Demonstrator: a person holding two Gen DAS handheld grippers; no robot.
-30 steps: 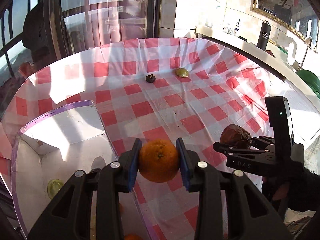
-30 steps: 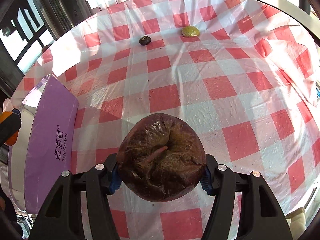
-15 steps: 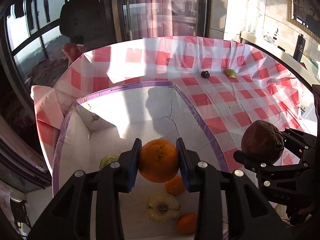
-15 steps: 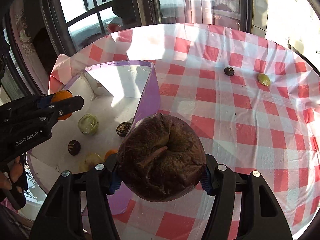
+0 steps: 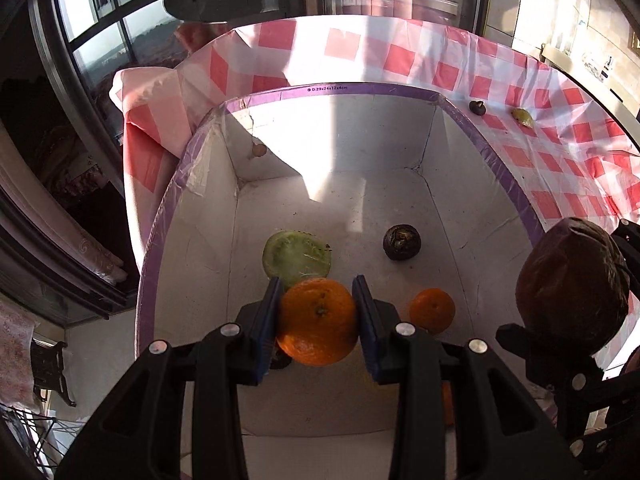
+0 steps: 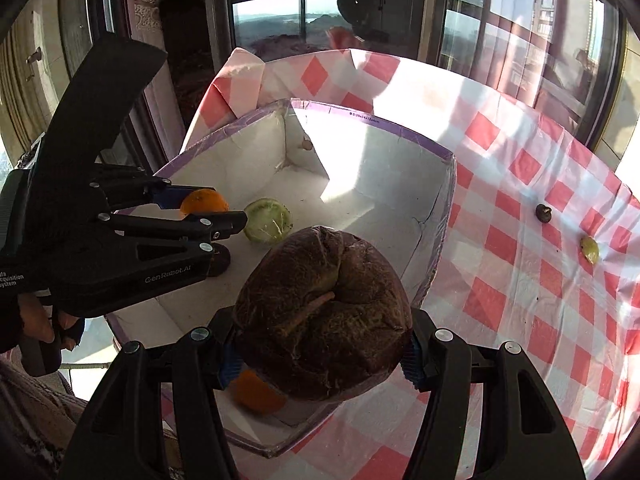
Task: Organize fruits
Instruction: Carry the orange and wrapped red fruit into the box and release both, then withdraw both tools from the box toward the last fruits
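Two laden claws (image 5: 318, 320) (image 6: 322, 350) (box (image 5: 336, 90) rim below)

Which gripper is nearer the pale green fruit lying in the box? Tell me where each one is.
Left. The left gripper, clamped on an orange, hangs just over the green fruit. The right gripper, holding a wrinkled brown fruit, sits over the box's near edge, farther off.

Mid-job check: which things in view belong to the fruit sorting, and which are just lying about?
Job: orange in left gripper; brown fruit in right gripper; box; small dark fruit and green fruit on tablecloth.
Lying about: window.
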